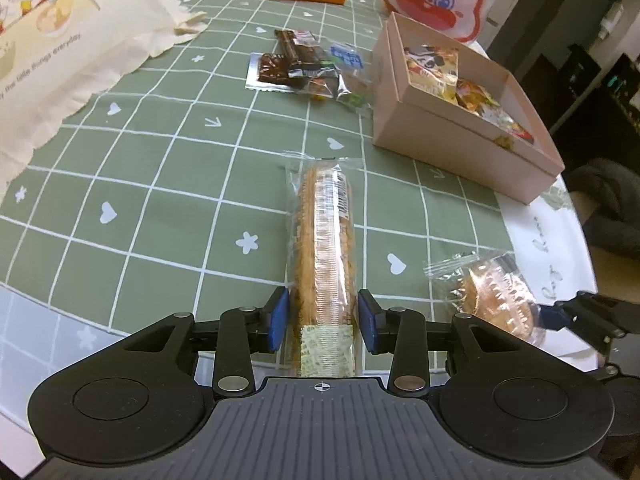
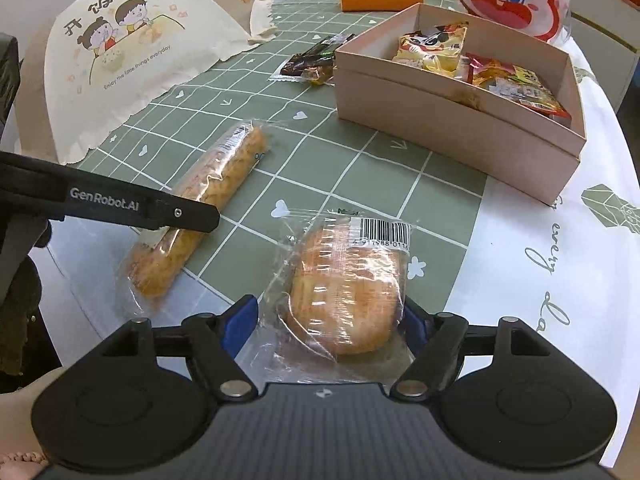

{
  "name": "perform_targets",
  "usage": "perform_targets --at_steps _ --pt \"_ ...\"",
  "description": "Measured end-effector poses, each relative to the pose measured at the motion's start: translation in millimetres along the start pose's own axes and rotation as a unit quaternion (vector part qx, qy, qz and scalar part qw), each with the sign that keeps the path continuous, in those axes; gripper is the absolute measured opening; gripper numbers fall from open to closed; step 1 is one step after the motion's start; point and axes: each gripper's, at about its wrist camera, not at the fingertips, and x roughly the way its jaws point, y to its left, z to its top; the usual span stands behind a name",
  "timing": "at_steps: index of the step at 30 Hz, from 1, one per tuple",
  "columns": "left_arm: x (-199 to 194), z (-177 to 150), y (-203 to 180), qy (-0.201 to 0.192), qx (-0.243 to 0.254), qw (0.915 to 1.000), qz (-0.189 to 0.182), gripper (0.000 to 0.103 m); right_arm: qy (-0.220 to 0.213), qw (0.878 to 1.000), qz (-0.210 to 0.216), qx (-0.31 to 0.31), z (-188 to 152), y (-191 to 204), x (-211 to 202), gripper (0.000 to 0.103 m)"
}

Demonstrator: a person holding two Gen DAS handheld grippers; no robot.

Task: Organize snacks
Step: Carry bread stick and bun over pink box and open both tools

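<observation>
Blue-padded left gripper [image 1: 323, 322] spread around long bread pack [image 1: 324, 248] — right gripper [image 2: 332, 320] likewise (round bun [image 2: 346, 284]), neither pinching.

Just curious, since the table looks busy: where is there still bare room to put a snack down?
The widest bare cloth lies between the cream bag and the long bread. A smaller patch sits between that bread and the box. It is crowded by the wrapper pile beside the box, and at the near edge, where the round bread and both grippers are.
</observation>
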Motion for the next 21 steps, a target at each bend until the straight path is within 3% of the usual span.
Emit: perform_targets --at_steps 6,11,17,21 --pt "1.3 -1.2 -9.9 0.002 0.038 0.9990 0.022 0.041 0.004 1.000 -0.012 -0.010 2.5 1.8 0.5 0.074" --pt "1.4 -1.7 -10.7 0.003 0.043 0.9988 0.024 0.041 -0.018 0.999 -0.036 -0.028 5.9 2.7 -10.5 0.065" --pt "-1.4 -12.3 -10.3 -0.024 0.057 0.9979 0.020 0.041 -0.033 0.999 -0.028 -0.007 12.0 -9.0 -35.3 0.064" --pt "-15.4 -9.3 -7.2 -0.047 0.024 0.9986 -0.004 0.034 -0.060 0.997 -0.046 -0.009 19.8 -21.5 -63.5 0.064"
